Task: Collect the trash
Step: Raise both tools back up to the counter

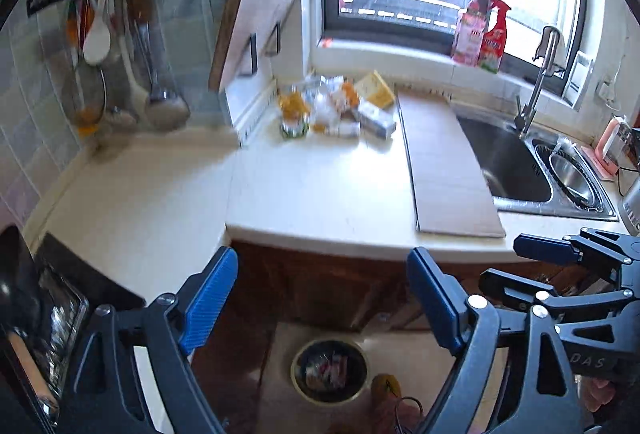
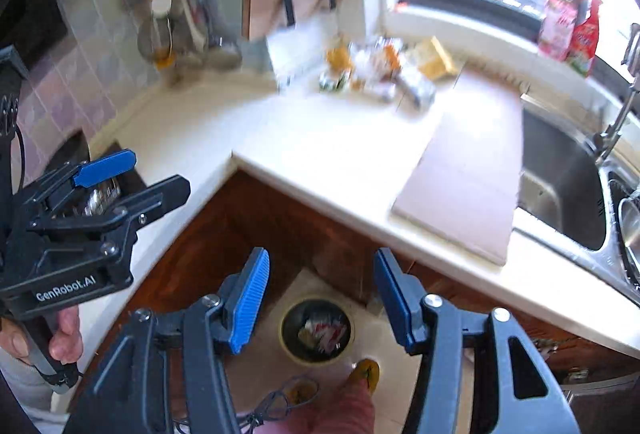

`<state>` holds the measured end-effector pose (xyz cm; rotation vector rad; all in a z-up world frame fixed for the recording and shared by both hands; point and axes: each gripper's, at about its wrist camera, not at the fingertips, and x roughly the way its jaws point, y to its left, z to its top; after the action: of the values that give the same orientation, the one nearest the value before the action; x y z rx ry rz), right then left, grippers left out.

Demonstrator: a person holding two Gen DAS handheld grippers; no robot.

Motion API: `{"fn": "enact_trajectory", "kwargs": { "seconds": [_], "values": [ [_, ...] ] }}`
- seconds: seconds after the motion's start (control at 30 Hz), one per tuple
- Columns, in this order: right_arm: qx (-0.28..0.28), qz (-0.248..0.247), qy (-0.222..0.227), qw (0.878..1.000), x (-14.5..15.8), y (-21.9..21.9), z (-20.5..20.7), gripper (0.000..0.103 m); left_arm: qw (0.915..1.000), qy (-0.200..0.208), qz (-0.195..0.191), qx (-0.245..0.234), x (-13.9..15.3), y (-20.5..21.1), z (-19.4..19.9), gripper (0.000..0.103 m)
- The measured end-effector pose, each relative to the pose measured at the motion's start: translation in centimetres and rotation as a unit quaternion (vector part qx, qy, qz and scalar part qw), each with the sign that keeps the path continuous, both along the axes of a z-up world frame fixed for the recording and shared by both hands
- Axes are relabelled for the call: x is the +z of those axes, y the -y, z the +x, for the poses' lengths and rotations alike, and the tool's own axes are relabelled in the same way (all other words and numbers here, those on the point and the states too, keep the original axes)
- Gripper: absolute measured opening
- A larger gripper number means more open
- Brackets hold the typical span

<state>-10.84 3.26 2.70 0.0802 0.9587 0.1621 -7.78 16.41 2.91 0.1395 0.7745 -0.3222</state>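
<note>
A: Status, left tongs?
B: Fingers wide apart, nothing between the pads. Held off the front edge of the table, over the floor. Seen from the right wrist cam as well, at the left of the frame, gripped by a hand.

A: Right tongs?
B: Also spread apart, empty. Positioned above the bin, which shows between the two blue pads.

A: Trash location?
B: Two places. 1) Pile of wrappers and packets at the back of the table, near the corner below the window sill; orange, white, green and yellow pieces, blurred, so individual items can't be told apart. 2) Some scraps already inside the bin, red/white and pale bits.

A: Bin pos.?
B: On the floor, in front of the wood cabinet, round, dark inside, light rim. A yellow slipper sits just beside it.

A: Other fixtures?
B: Flat board lying on the table between the pile and the sink. Faucet behind the sink. Two bottles, pink and red, on the sill. Utensils hanging on the tiled wall at left. Cutting board leaning upright near the corner.

A: Tongs vs. pile?
B: Well apart; neither touches any trash.
</note>
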Motion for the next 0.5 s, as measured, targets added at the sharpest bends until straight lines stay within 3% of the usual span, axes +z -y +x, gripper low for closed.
{"fn": "enact_trajectory", "kwargs": {
  "seconds": [0.27, 0.5],
  "values": [
    [-0.052, 0.018, 0.050, 0.997, 5.0, 3.2, 0.4, 0.055, 0.9974, 0.068, 0.012, -0.019, 5.6, 1.5, -0.4, 0.099],
    [-0.083, 0.012, 0.068, 0.994, 7.0, 5.6, 2.4, 0.056, 0.9949, 0.095, 0.027, -0.023, 7.0, 3.0, 1.1, 0.102]
  ]
}}
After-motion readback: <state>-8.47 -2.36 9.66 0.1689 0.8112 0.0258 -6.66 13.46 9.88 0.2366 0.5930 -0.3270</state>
